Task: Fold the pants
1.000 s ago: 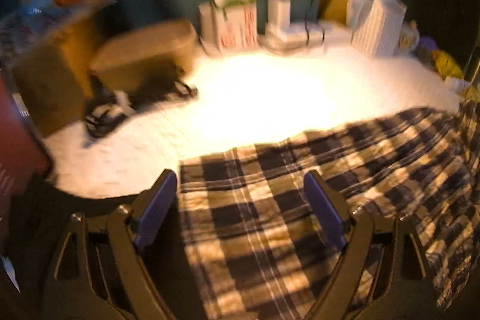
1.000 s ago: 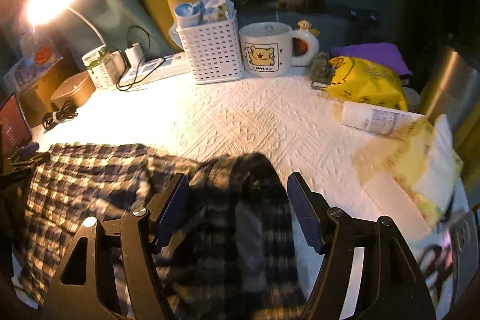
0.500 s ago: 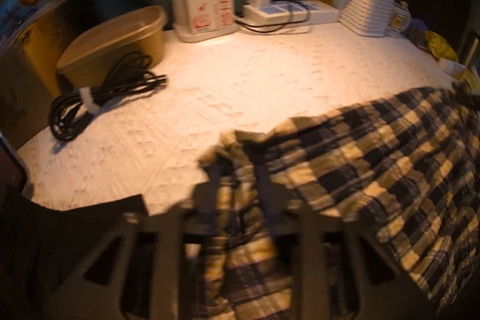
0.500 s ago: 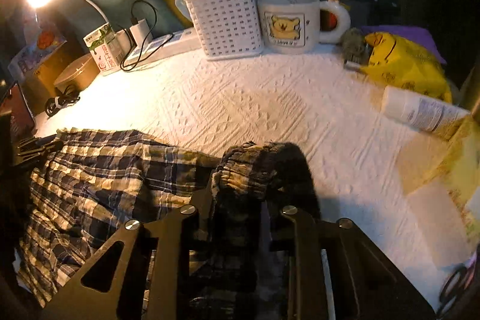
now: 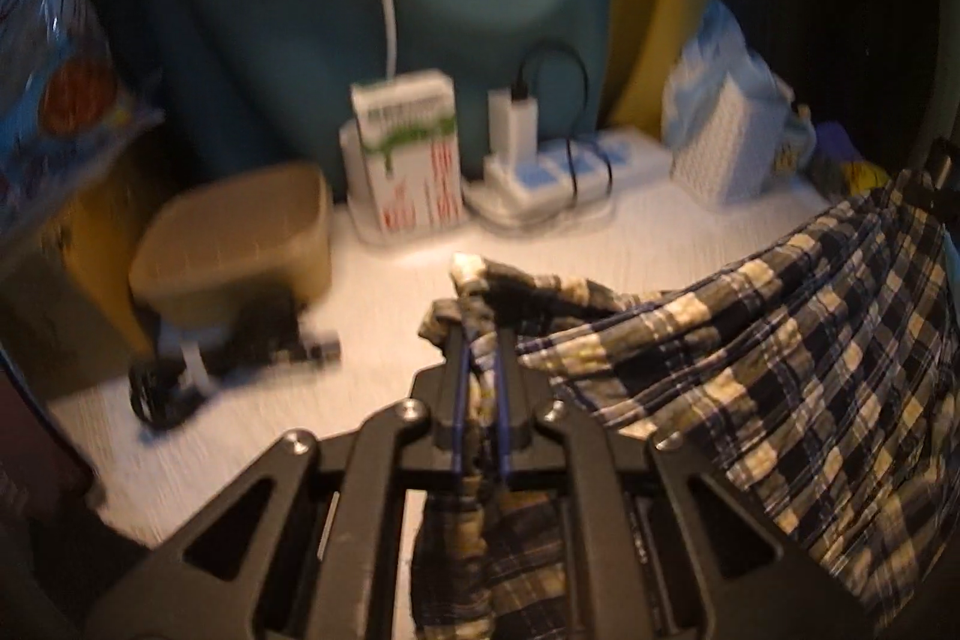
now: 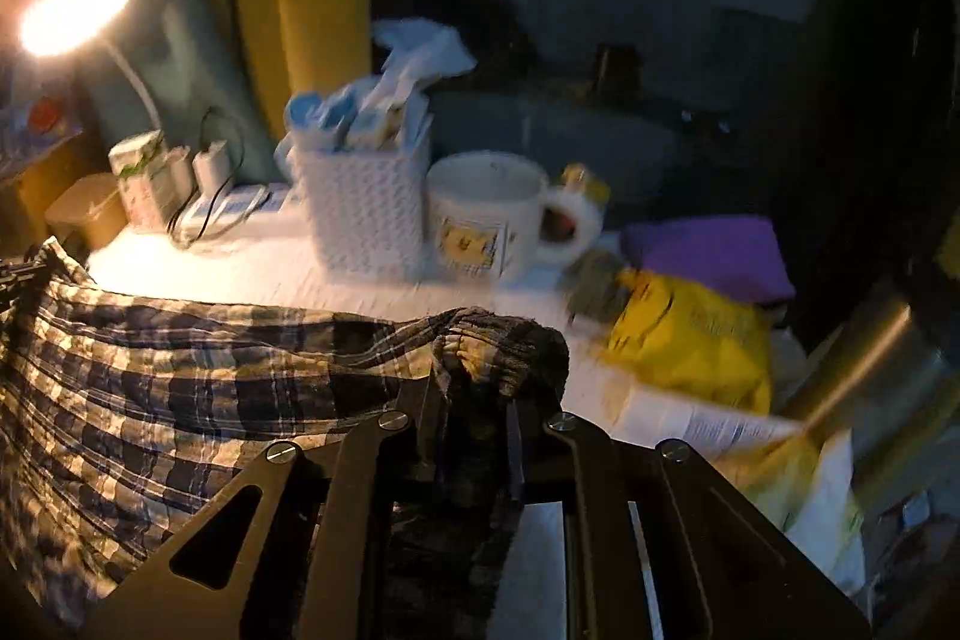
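The left gripper [image 5: 480, 352] has just clamped down on a bunched corner of the dark blue and cream plaid cotton pants [image 5: 750, 370], its black jaws nearly together with a wad of the crinkled cloth squeezed between the blue pads. The right gripper [image 6: 474, 400] has likewise been closing and now pinches the opposite end, where the gathered elastic waistband [image 6: 504, 340] bulges in a dark puckered roll above its jaws.

Between the two grips the pants hang as a slack band, their long axis running side to side from one gripper to the other. In the left wrist view the cloth stretches away to the right, toward the other tool at the frame's edge; in the right wrist view it stretches away to the left. The held edge appears lifted off the white embossed table covering [image 5: 384, 316], while the lower part droops out of view. The coming fold looks to depend on both hands carrying this edge the same way, across the short axis, so neither end leads.

The fabric is thin, wrinkled and limp, likely to sag in the middle. Beyond it stand a tan lidded plastic box [image 5: 240, 232], a white woven basket [image 6: 366, 214], a white ceramic mug [image 6: 492, 214] and a crinkly yellow bag [image 6: 690, 340], all well clear of the cloth.
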The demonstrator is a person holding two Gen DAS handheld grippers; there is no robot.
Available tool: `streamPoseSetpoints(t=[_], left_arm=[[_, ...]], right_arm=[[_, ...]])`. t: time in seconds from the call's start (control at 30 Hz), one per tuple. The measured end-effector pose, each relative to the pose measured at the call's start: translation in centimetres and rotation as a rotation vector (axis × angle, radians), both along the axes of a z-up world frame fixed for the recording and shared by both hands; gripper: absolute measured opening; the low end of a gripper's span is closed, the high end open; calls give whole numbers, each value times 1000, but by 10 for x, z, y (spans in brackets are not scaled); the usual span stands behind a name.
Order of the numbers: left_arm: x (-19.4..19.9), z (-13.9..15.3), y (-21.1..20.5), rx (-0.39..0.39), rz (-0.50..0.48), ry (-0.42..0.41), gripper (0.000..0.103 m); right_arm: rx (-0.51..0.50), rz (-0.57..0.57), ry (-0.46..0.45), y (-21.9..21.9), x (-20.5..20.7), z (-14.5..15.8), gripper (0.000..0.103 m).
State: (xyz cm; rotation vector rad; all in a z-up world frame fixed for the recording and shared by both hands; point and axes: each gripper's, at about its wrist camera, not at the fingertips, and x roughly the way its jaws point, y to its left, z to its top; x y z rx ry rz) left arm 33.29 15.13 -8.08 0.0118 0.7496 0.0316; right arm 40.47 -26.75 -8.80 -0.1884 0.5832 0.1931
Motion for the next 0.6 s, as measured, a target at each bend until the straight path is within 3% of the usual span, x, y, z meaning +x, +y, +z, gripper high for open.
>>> streamPoseSetpoints(t=[0.23,0.3,0.4,0.47,0.53,0.6], left_arm=[[47,20,18,29,34,-48,8],[65,2,23,26,42,31,11],[89,-45,32,-23,48,230,14],[86,-62,40,-69,59,272,17],[73,-59,48,-93,77,239,23],[58,-45,56,-110,93,194,44]], right_arm=[[-28,-21,4,7,47,-3,13],[-41,-31,65,11,65,-23,14],[-69,-19,187,17,85,-56,14],[-64,-18,250,15,89,-74,21],[-55,-34,243,9,84,-74,46],[-41,-39,209,3,73,-62,61]])
